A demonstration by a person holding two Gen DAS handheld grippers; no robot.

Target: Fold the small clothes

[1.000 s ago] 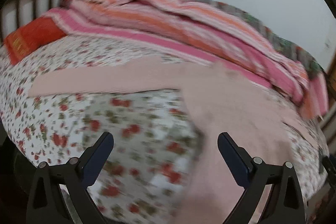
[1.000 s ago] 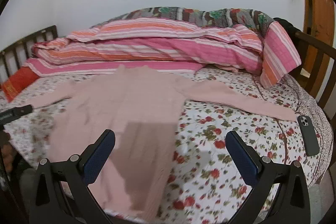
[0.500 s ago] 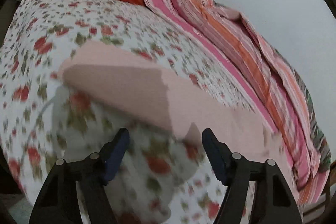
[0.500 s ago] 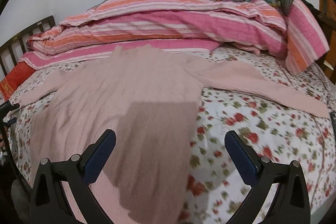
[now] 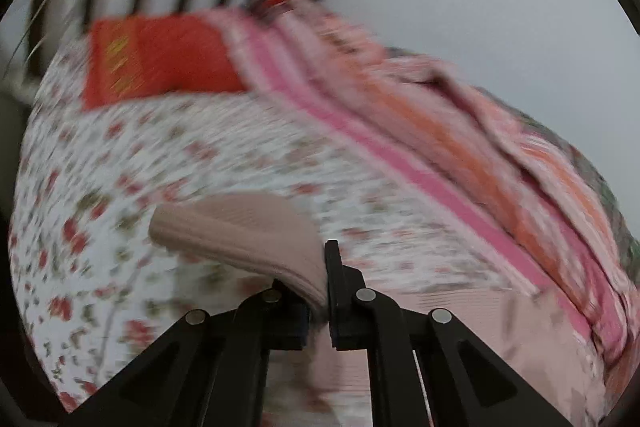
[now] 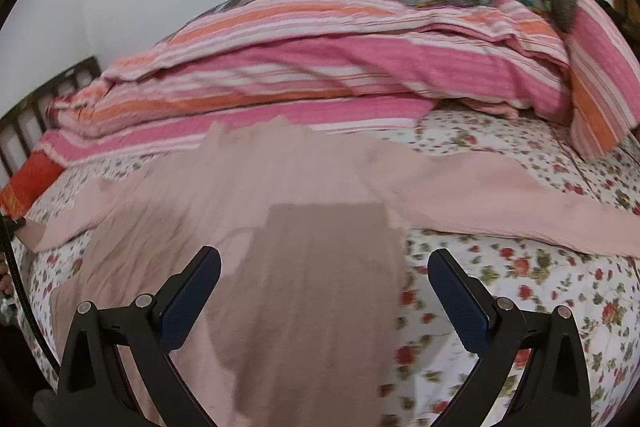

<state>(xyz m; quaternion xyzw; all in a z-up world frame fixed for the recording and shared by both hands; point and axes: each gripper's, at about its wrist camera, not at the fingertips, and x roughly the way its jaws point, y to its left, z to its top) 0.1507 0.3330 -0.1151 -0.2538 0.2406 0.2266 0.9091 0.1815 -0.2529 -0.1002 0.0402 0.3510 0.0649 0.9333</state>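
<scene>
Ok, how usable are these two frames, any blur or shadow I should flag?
Left wrist view: heavy motion smear across the floral sheet and red pillow; only the left tongs and the pinched sleeve cuff read sharp. Right wrist view: milder blur, with a blocky dark shadow on the pink sweater between the open right tongs.

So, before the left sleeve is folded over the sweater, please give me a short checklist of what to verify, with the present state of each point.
1. Left tool is shut on the sleeve cuff: ok.
2. Cuff is lifted off the floral sheet: ok.
3. Right tool is open and holds nothing: ok.
4. Sweater body lies spread flat: ok, some wrinkles.
5. Right sleeve lies stretched out on the sheet: ok.
6. How firm the grip on the cuff is: cannot tell, the left view is blurred.
</scene>
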